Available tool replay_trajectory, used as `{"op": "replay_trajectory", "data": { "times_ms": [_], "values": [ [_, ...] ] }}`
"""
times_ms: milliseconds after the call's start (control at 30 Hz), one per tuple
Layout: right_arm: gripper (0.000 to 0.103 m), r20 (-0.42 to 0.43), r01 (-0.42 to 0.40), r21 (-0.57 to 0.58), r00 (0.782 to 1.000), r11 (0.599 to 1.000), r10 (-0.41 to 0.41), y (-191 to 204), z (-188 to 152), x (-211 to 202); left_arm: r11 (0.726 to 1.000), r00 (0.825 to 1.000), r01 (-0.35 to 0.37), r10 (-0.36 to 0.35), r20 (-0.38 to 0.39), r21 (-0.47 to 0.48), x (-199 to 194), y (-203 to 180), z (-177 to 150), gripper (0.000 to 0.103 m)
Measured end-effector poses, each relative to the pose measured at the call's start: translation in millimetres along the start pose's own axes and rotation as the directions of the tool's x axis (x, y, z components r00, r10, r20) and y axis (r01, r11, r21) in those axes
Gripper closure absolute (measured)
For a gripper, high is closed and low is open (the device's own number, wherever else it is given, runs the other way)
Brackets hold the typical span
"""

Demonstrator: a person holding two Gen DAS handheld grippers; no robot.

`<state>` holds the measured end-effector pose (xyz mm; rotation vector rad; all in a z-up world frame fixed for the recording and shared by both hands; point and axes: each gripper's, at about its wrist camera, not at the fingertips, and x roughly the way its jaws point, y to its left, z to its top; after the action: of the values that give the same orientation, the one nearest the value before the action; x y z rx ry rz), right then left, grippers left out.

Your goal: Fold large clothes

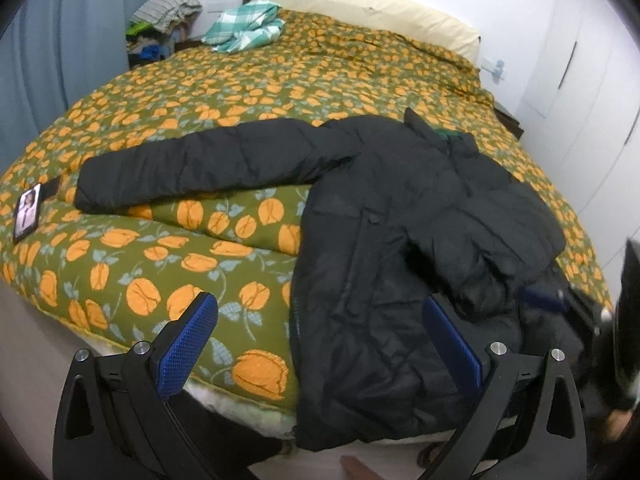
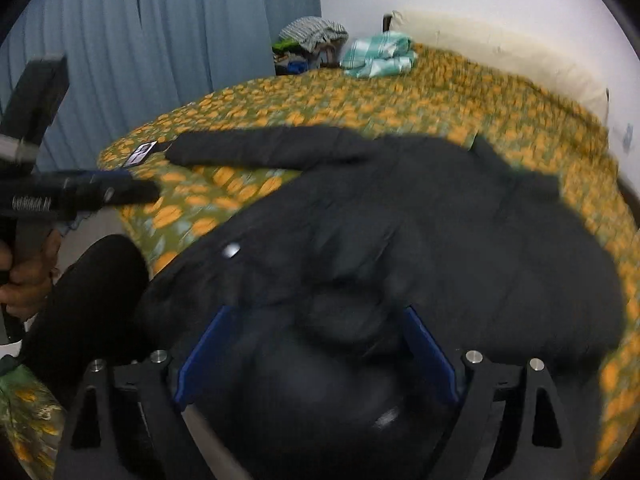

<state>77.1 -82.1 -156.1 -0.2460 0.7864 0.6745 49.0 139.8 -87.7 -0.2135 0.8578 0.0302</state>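
Black jacket [image 1: 384, 216] spread on flowered bedspread [image 1: 240, 92], one sleeve stretched toward 9 o'clock, other folded across chest. Left gripper [image 1: 320, 344] released above hem, clasping nothing. Right gripper [image 2: 316, 356] released, jacket fabric loose between pads. Phone [image 1: 27, 211] at 9 o'clock.

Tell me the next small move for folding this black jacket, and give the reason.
Probably move the open left gripper to the outstretched sleeve and fold it across the jacket. That sleeve lies straight out on the quilt, while the other is already folded in.
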Motion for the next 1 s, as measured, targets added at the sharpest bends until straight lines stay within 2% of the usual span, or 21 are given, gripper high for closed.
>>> {"op": "replay_trajectory", "data": {
  "times_ms": [67,133,200,267,300,400,433,467,500,533,567,633,767,800,900,1000],
  "values": [
    [0.013,0.040,0.009,0.009,0.999,1.000,-0.010,4.6,-13.2,-18.3,0.999,0.999,0.039,-0.039,0.000,-0.006,0.1,-1.9,1.9,0.001],
    [0.013,0.074,0.062,0.011,0.995,0.998,-0.063,4.2,-26.6,-39.3,0.992,0.992,0.124,-0.124,-0.013,-0.022,4.8,-9.1,9.1,0.001],
    [0.013,0.089,0.118,0.020,0.989,0.993,-0.119,-1.8,-38.2,-60.5,0.977,0.976,0.212,-0.214,-0.050,-0.035,16.9,-23.3,20.1,0.001],
    [0.013,0.093,0.159,0.057,0.982,0.986,-0.163,-12.7,-46.3,-76.9,0.951,0.944,0.308,-0.307,-0.122,-0.012,40.3,-47.1,31.9,0.001],
    [0.013,0.095,0.169,0.078,0.980,0.982,-0.176,-17.4,-46.7,-81.0,0.946,0.933,0.325,-0.319,-0.164,0.012,60.4,-62.7,37.3,0.001],
    [0.013,0.109,0.199,0.172,0.970,0.965,-0.219,-35.5,-55.9,-102.7,0.959,0.923,0.285,-0.271,-0.272,0.012,114.1,-87.6,40.0,0.004],
    [0.013,0.114,0.207,0.203,0.966,0.957,-0.233,-41.3,-58.6,-112.0,0.962,0.918,0.274,-0.260,-0.300,0.004,126.4,-92.1,39.5,0.015],
    [0.013,0.119,0.214,0.223,0.962,0.951,-0.244,-44.5,-60.1,-117.6,0.963,0.911,0.268,-0.254,-0.325,-0.002,136.8,-96.0,38.7,0.038],
    [0.013,0.126,0.222,0.246,0.958,0.943,-0.258,-47.6,-63.7,-122.8,0.957,0.890,0.291,-0.277,-0.362,-0.016,147.3,-101.0,37.6,0.055],
    [0.013,0.132,0.230,0.263,0.953,0.937,-0.271,-49.5,-66.4,-126.6,0.954,0.883,0.298,-0.285,-0.373,-0.023,150.1,-103.6,37.3,0.075],
    [0.013,0.135,0.235,0.273,0.951,0.933,-0.279,-50.8,-68.5,-128.5,0.955,0.885,0.296,-0.283,-0.369,-0.022,149.7,-105.7,39.2,0.090],
    [0.013,0.139,0.243,0.301,0.946,0.922,-0.294,-55.9,-75.5,-132.7,0.949,0.891,0.316,-0.292,-0.348,0.012,140.9,-111.3,52.4,0.094],
    [0.013,0.132,0.262,0.319,0.939,0.911,-0.317,-70.1,-77.6,-134.0,0.947,0.934,0.300,-0.266,-0.236,0.118,119.3,-115.4,104.2,0.094],
    [0.013,0.132,0.268,0.323,0.937,0.908,-0.323,-74.6,-75.9,-134.7,0.951,0.948,0.281,-0.253,-0.193,0.131,114.3,-113.1,126.0,0.094],
    [0.013,0.142,0.288,0.343,0.925,0.894,-0.352,-90.7,-66.9,-139.0,0.960,0.968,0.238,-0.222,-0.118,0.146,118.2,-106.6,167.1,0.094],
    [0.013,0.154,0.307,0.359,0.912,0.881,-0.381,-104.3,-58.0,-141.3,0.972,0.986,0.156,-0.143,-0.085,0.176,146.5,-92.3,190.2,0.094]
  ]
}}
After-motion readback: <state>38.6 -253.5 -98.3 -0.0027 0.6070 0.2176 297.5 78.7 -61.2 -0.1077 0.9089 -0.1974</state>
